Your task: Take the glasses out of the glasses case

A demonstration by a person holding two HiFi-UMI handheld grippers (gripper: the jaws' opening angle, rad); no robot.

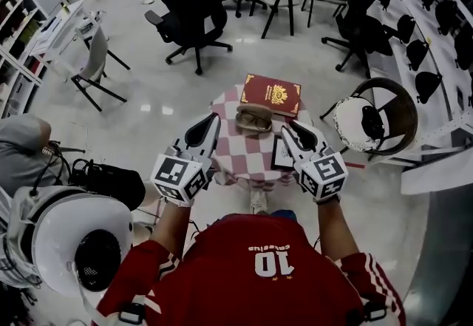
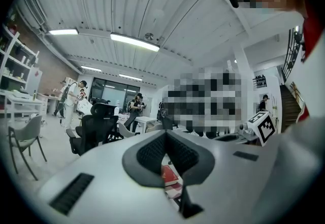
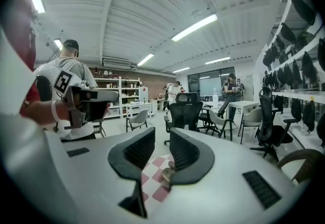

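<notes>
An olive glasses case [image 1: 255,121] lies closed on a small round table with a red and white checked cloth [image 1: 244,158], just in front of a dark red book-like box [image 1: 272,95]. My left gripper [image 1: 213,123] hovers over the table's left side, its jaws together and empty. My right gripper [image 1: 288,131] hovers over the right side with a narrow gap between its jaws and nothing in them. In the right gripper view, the case [image 3: 166,174] shows low between the jaws. The left gripper view shows the red box [image 2: 170,174] below its jaws.
A white card [image 1: 281,155] lies on the cloth under the right gripper. A wicker basket chair [image 1: 384,114] stands right of the table; a black bag [image 1: 111,180] and a white round device [image 1: 81,243] lie at the left. Office chairs [image 1: 194,10] stand beyond.
</notes>
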